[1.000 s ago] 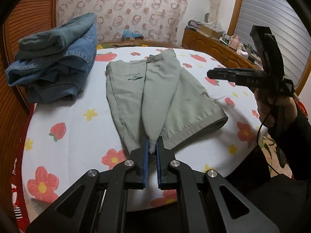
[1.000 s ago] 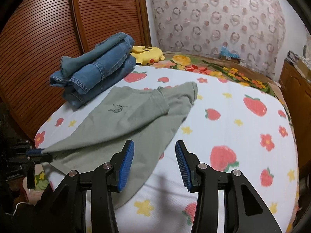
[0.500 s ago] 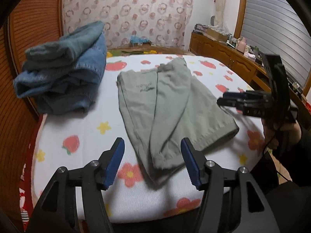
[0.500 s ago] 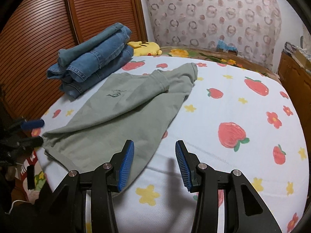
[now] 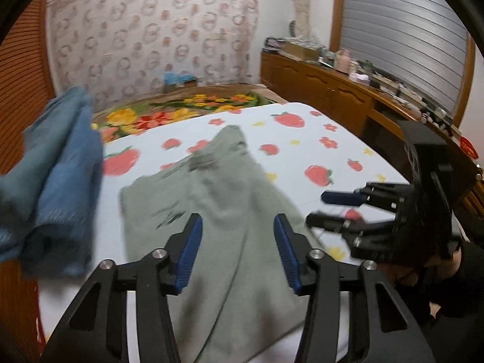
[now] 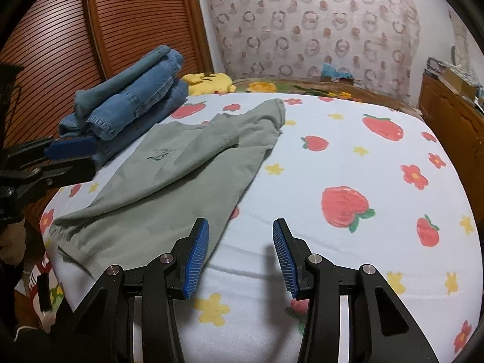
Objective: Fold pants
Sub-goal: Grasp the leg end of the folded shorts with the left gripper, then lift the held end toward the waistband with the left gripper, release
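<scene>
Grey-green pants (image 6: pixel 187 178) lie on the strawberry-print bedspread (image 6: pixel 363 181), folded lengthwise with one leg over the other, a small logo facing up. In the left wrist view the pants (image 5: pixel 230 230) are blurred. My left gripper (image 5: pixel 237 251) is open and empty, above the pants' near part; it also shows at the left edge of the right wrist view (image 6: pixel 60 163). My right gripper (image 6: pixel 240 255) is open and empty, over the bedspread just right of the pants' hem; it also shows in the left wrist view (image 5: pixel 335 208).
A stack of folded blue jeans (image 6: pixel 130 106) sits at the far left of the bed, beside the pants. A yellow plush toy (image 6: pixel 211 82) lies behind it. A slatted wooden wardrobe (image 6: pixel 90 30) stands left; a cluttered wooden dresser (image 5: pixel 348 90) stands right of the bed.
My left gripper let go of the pants leg, opened, and moved forward over the pants. The leg now lies flat on the bed. My right gripper stayed open.
</scene>
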